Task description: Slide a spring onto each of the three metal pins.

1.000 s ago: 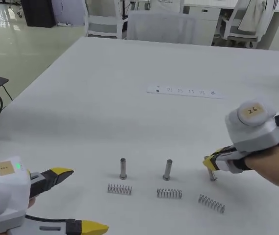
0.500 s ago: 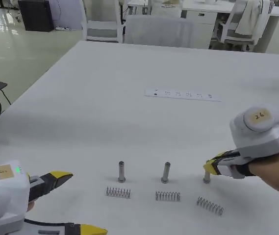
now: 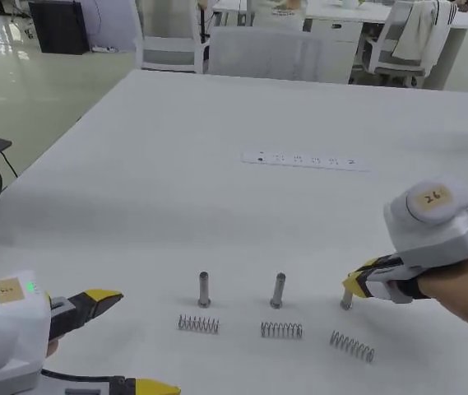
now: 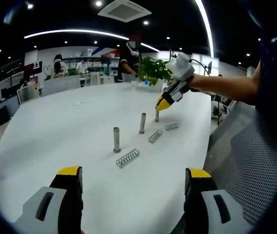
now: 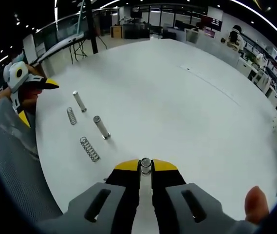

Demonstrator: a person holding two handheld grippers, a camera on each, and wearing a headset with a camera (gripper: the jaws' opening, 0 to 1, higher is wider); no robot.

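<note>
Apparent power strip (image 3: 305,159) well beyond the clamped pin (image 5: 145,164).

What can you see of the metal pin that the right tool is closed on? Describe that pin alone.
The pin is a short, smooth cylinder of shiny grey metal. It stands upright on the white table, at the end of a row of three. The right tool is shut on its upper part, a yellow tip on each side; the right gripper view shows its round top between them. Nothing is threaded on it; the nearest spring lies on the table close by, not touching it.
</note>
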